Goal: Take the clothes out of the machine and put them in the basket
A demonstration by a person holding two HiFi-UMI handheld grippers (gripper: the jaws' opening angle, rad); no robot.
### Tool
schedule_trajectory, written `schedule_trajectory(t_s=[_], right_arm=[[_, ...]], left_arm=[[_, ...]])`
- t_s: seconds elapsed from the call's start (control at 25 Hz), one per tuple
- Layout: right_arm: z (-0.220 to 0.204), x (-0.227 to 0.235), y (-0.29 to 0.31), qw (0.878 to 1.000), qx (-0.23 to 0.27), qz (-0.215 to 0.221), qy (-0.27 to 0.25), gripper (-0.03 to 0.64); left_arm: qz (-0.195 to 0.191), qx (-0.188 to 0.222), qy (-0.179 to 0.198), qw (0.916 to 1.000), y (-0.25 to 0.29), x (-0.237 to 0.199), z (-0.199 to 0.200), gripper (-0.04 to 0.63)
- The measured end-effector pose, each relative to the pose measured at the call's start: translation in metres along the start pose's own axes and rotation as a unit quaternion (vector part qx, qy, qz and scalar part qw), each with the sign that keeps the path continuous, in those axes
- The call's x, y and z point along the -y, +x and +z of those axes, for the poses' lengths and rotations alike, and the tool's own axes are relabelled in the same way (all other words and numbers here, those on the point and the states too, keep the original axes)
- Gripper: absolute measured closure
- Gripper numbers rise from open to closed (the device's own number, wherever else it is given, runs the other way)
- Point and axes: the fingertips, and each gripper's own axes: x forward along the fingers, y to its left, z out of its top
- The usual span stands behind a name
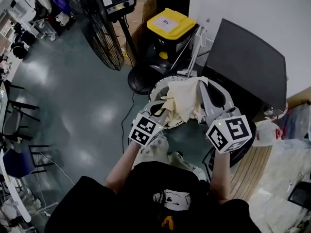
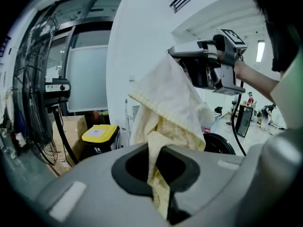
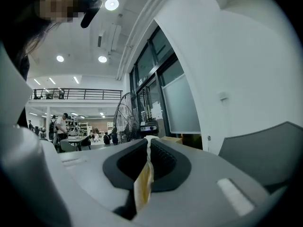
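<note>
Nearest the person, the left claw was closed on a lower fold of the cream cloth, which ran straight up through the gap between its pads. The right claw was likewise pinched down on a thin edge of the same cloth, with almost no gap between its jaws.

The cloth was therefore out of the machine and hung in the air between the two claws. In the left gripper view its long axis rose from the left claw, up and to the right, to the corner pinched by the right claw. The right end was the higher one. In the head view the cloth sagged between the claws, just ahead of the person's knees.

Directly below and behind the cloth lay a pale round rim. I judged this to be the basket, but the cloth covered its inside, so its contents could not be told. If so, the drop was straight down from both claws, and neither hand was clearly nearer.

A dark round shape sat low beside the person's right arm. It may have been the machine's mouth, but that was unclear.

Farther off stood a black bin with a shut yellow lid. A floor fan stood to its left.
</note>
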Motion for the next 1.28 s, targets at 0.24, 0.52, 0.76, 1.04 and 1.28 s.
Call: schedule_trajectory(t_s=[0.24, 0.52, 0.76, 1.04, 1.28], right_arm=[[-0.024, 0.003, 0.04, 0.999, -0.033, -0.004, 0.002, 0.586], [-0.089, 0.019, 0.084, 0.993, -0.111, -0.029, 0.003, 0.586], [-0.161, 0.035, 0.114, 0.979, -0.196, -0.056, 0.018, 0.586], [-0.251, 0.05, 0.131, 0.952, -0.284, -0.087, 0.071, 0.586], [-0.316, 0.062, 0.131, 0.924, -0.337, -0.125, 0.133, 0.586]], left_arm=[[0.005, 0.0, -0.003, 1.0, 0.006, -0.043, 0.011, 0.58], [-0.029, -0.04, -0.004, 0.9988, 0.035, -0.078, -0.009, 0.58], [-0.067, -0.076, -0.013, 0.9948, 0.061, -0.106, -0.032, 0.58], [-0.104, -0.133, -0.034, 0.985, 0.093, -0.131, -0.074, 0.58], [-0.131, -0.178, -0.057, 0.9737, 0.124, -0.146, -0.106, 0.58]])
